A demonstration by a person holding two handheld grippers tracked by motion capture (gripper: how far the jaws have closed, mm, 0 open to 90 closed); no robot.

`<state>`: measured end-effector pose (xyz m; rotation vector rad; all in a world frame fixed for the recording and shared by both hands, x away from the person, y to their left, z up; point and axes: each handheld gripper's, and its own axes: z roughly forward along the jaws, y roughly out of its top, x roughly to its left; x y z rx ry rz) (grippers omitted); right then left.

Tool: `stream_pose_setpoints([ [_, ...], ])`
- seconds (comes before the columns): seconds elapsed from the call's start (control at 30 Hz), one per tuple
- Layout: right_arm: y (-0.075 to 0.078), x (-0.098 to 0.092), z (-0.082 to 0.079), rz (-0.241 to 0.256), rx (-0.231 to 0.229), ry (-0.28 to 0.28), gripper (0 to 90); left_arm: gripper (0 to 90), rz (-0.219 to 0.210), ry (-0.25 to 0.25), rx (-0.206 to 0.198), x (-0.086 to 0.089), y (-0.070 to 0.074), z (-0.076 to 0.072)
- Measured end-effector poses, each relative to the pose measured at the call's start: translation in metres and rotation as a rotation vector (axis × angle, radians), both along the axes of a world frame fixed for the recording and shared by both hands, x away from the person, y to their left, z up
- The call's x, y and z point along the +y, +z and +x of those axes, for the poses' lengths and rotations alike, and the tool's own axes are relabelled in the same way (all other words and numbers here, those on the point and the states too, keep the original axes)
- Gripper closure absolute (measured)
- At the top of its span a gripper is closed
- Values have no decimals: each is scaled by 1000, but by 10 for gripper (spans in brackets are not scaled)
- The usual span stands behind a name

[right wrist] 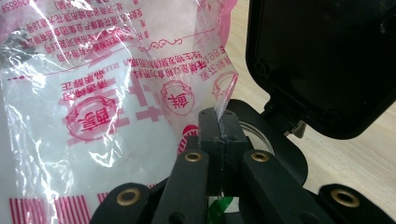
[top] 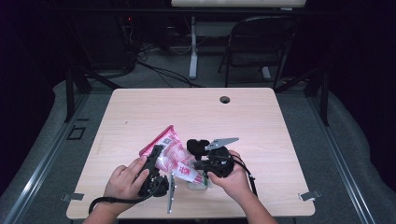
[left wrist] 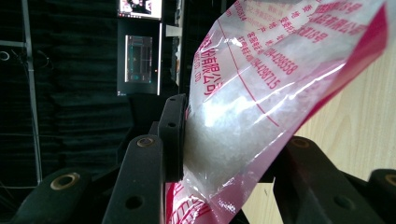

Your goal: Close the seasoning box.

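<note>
**Both grippers grip the bag**

High view: the bag (top: 170, 151), clear with pink print, lies tilted near the front edge of the table (top: 261, 121), between the left gripper (top: 153, 168) and the right gripper (top: 203, 164). A glass (top: 198, 183) stands below it.

Left gripper view: the jaws clamp the bag (left wrist: 252, 107) across a part filled with white grains.

Right gripper view: the jaws are pinched together on a corner of the bag's (right wrist: 93, 93) film.
</note>
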<state>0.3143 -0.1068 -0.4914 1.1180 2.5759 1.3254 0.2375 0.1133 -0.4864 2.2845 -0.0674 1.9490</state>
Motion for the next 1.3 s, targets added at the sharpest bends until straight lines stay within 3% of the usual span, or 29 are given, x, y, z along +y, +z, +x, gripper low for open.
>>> stream_pose_setpoints([
  [1.3,0,0,-1,-3,-1,-1,900,648,5,-14,0,-2,2,-1],
])
